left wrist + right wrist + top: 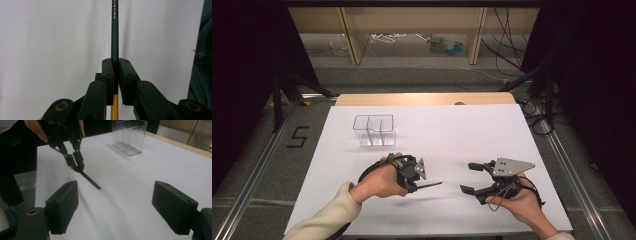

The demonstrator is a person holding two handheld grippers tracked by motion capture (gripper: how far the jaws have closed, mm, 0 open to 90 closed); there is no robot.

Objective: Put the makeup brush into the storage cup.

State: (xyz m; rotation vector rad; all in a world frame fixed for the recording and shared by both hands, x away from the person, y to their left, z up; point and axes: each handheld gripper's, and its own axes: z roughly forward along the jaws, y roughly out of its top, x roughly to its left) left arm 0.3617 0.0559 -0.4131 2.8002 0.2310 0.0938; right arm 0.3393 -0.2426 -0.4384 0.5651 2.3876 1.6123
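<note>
My left gripper is shut on a dark teal pencil that sticks out to the right, just above the white sheet. In the left gripper view the pencil runs straight up between the closed pads, with a yellow part below them. The right gripper view shows that same gripper and the pencil pointing toward it. My right gripper is open, jaws wide apart, and holds nothing; it faces left toward the pencil tip. A clear plastic divided holder stands at the back left, also seen as a clear box.
The white sheet covers most of the wooden table. A person's dark trouser leg is at the table's side. Cables and shelving lie on the floor beyond the far edge.
</note>
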